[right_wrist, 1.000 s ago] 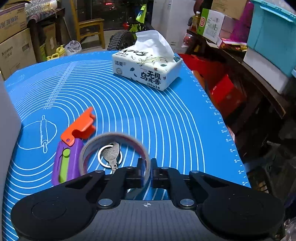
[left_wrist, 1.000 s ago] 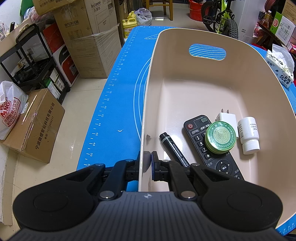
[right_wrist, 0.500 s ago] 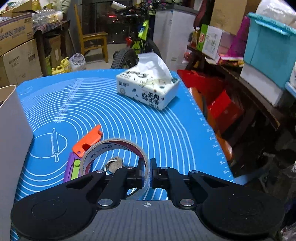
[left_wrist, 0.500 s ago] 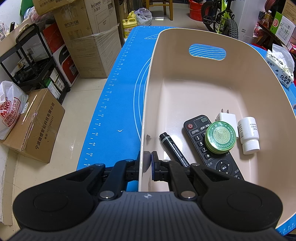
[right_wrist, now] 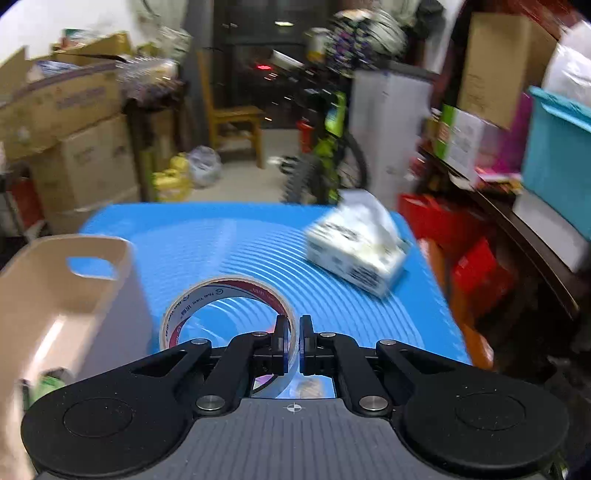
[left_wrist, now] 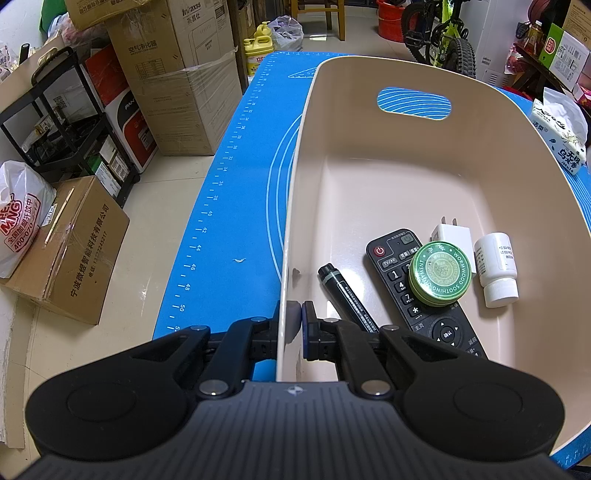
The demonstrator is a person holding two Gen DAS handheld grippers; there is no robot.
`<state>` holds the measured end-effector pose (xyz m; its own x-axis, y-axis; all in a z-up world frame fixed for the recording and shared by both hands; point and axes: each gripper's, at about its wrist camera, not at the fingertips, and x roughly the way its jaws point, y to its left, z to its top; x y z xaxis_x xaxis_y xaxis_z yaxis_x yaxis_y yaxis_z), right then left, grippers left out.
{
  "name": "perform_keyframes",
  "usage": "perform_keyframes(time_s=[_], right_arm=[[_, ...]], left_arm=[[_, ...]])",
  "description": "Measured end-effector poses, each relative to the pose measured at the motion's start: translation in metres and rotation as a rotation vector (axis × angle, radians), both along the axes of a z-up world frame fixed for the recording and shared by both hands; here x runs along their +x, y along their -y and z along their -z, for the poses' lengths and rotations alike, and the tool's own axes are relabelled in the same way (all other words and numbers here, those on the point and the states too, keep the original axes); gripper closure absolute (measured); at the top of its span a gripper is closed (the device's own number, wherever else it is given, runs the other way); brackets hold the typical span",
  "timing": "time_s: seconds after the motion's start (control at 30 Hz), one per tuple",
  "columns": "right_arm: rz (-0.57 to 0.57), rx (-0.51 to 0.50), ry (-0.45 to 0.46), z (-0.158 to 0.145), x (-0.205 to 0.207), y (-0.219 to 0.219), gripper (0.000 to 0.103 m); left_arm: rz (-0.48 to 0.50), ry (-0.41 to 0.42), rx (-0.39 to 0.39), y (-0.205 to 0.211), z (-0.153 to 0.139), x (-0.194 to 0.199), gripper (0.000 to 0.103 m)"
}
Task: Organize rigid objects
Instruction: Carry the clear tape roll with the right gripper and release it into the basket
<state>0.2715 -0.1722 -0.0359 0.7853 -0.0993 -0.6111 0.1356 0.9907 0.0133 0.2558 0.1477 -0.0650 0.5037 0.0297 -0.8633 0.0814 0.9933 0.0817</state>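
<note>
My left gripper point(left_wrist: 293, 323) is shut on the near left wall of the beige bin point(left_wrist: 295, 192). Inside the bin lie a black marker point(left_wrist: 345, 295), a black remote point(left_wrist: 417, 295), a green round tin point(left_wrist: 441, 273) on top of the remote, a white plug adapter point(left_wrist: 452, 234) and a small white bottle point(left_wrist: 496, 269). In the right wrist view my right gripper point(right_wrist: 293, 343) is shut on the rim of a clear tape roll point(right_wrist: 207, 299), held in the air above the blue mat point(right_wrist: 258, 243). The bin point(right_wrist: 55, 302) stands to its left.
A tissue pack point(right_wrist: 356, 254) lies on the mat at the back right, also at the right edge of the left wrist view point(left_wrist: 559, 129). Cardboard boxes point(left_wrist: 70, 251), a black rack point(left_wrist: 62, 122) and a bicycle point(left_wrist: 439, 33) surround the table. Red and teal containers crowd the right side point(right_wrist: 554, 158).
My right gripper rose with the tape roll, off the mat, and swung toward the bin; the orange-purple cutter and the key have dropped out of view. The left gripper and bin stayed still.
</note>
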Motion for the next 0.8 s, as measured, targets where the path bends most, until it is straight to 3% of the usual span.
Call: perform_keyframes(time_s=[0.33, 0.8], right_arm=[[-0.203, -0.018, 0.079, -0.030, 0.003, -0.073, 0.087], [-0.439, -0.104, -0.020, 0.014, -0.003, -0.163, 0.087]], left_arm=[[0.001, 0.000, 0.000, 0.000, 0.000, 0.000, 0.094], [0.000, 0.000, 0.000, 0.000, 0.000, 0.000, 0.094]])
